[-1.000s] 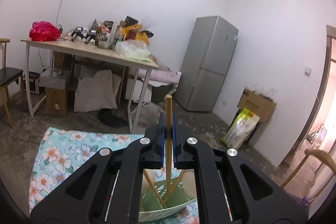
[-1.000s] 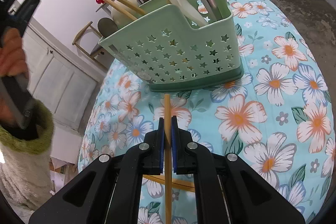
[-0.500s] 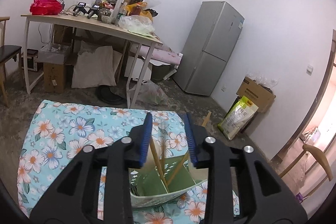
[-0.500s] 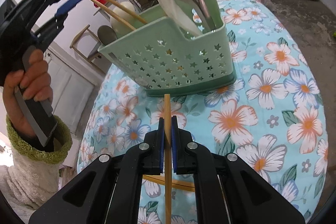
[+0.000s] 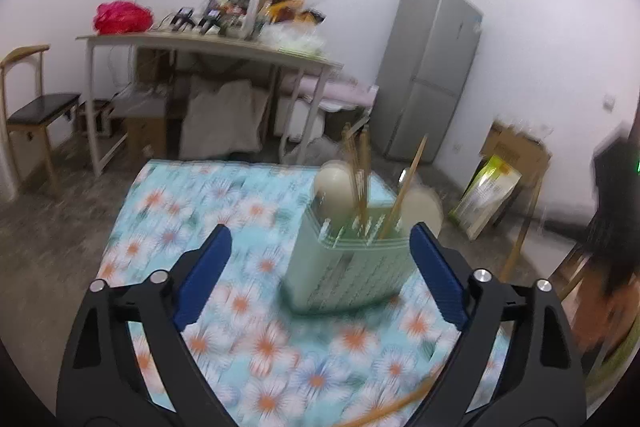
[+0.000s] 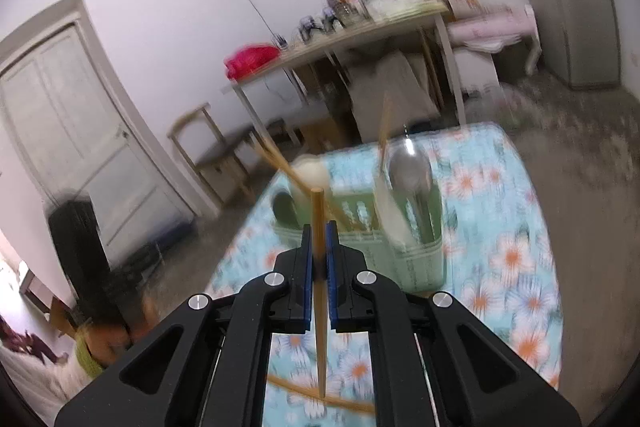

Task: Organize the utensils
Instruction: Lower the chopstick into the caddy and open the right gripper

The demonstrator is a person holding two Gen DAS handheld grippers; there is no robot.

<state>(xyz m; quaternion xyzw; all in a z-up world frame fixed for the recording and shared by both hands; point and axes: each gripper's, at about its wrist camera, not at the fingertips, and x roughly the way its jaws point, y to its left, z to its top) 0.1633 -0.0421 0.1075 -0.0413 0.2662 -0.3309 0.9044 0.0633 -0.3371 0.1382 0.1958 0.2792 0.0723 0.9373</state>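
Step in hand: loading loose chopsticks into the caddy (image 5: 352,259), a green perforated holder standing on the floral-cloth worktop (image 5: 208,211). Right gripper (image 6: 319,259): fingers closed on one chopstick (image 6: 318,227), held upright, its top end above the fingertips and its lower end hanging toward the cloth, near side of the caddy and not yet over it. Left gripper (image 5: 320,283): fingers spread wide, holding nothing, the caddy framed between them in its view and apart from both. Contents of caddy, counted as far as blur allows: about four chopsticks standing in it (image 5: 362,179), leaning at differing angles, the exact number uncertain; one pale ladle or large spoon head (image 5: 334,187) at the left compartment; one metal spoon (image 6: 410,175) on the right side, with a pale flat spoon beside it (image 6: 390,211); one dark spoon at the far left (image 6: 286,211). Loose on the cloth: one further chopstick (image 6: 320,397), lying crosswise near the edge below the right gripper. Next move, as judged: carry the held chopstick over the compartment with the other sticks, keep it near vertical, lower the tip past the rim and release; the crowded, leaning sticks may deflect it. The loose stick then remains for the empty left gripper.
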